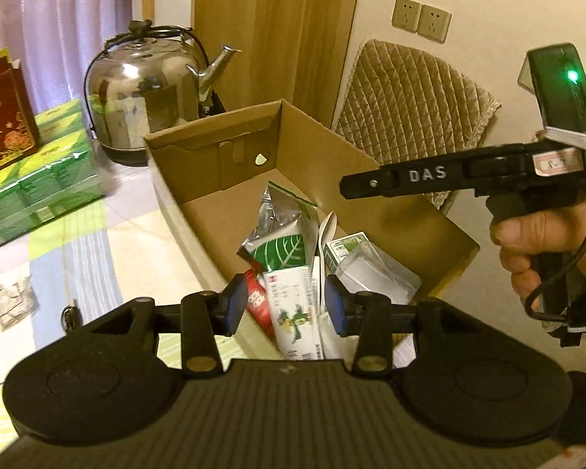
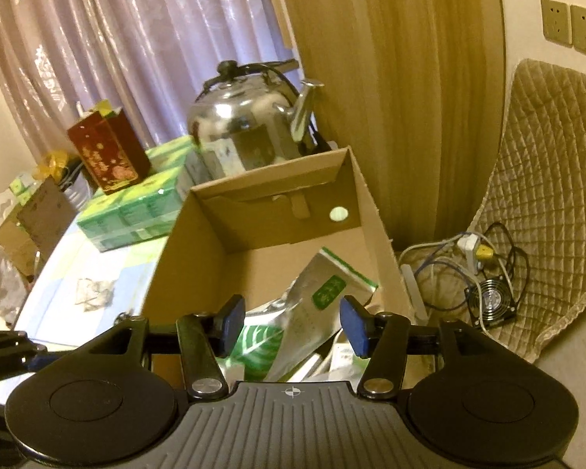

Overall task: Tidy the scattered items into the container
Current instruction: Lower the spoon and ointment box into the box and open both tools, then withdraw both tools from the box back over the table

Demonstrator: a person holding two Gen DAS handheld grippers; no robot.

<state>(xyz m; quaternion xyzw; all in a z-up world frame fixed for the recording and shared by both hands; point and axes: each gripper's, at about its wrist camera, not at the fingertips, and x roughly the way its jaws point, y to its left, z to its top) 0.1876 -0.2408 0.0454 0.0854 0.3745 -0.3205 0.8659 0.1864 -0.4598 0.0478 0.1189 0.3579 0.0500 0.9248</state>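
An open cardboard box [image 1: 371, 195] [image 2: 199, 242] stands on the table. Inside it lie a silver foil pouch with a green leaf [image 1: 281, 230] [image 2: 312, 312], a white carton with a green plant print [image 1: 293, 305], a red packet [image 1: 256, 301], a white spoon [image 1: 326, 230], a small green-and-white box [image 1: 343, 246] and a clear bag [image 1: 375, 273]. My left gripper [image 1: 285, 305] hovers open over the box's near end, holding nothing. My right gripper [image 2: 293, 324] [image 1: 347, 187], held by a hand [image 1: 527, 242], is open above the box. A small clear packet [image 1: 9, 301] [image 2: 93, 291] lies on the tablecloth left of the box.
A steel kettle [image 1: 148, 93] [image 2: 246, 125] stands behind the box. Green tissue packs [image 1: 39, 179] [image 2: 136, 203] carry a red gift bag [image 1: 4, 117] [image 2: 107, 152]. A small dark object [image 1: 70, 314] lies near the packet. A quilted chair cushion [image 2: 547, 195], cables and a small fan [image 2: 490, 299] are at right.
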